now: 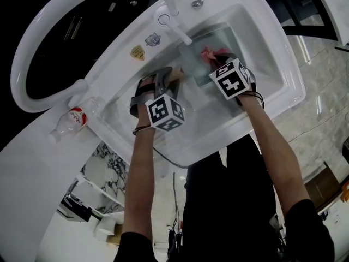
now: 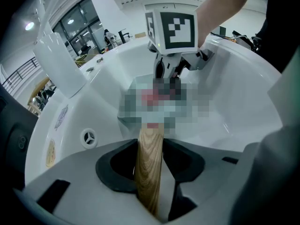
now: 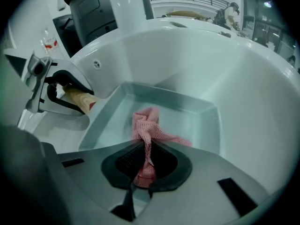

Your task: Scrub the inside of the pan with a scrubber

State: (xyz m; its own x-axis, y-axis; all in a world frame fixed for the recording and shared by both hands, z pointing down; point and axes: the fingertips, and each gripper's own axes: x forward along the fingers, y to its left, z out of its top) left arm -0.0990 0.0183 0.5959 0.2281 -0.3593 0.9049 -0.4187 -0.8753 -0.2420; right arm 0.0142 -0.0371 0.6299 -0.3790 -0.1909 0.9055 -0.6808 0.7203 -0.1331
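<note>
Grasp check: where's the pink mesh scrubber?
Right gripper view, centre: scrubber clamped in the right gripper, draping into the rectangular grey pan in the white sink.

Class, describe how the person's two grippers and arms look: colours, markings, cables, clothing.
The left gripper and right gripper are pale grey with black linings. Each carries a white cube with black square markers. Thin dark cables loop at the wrists. The person wears a black short-sleeved top.
</note>
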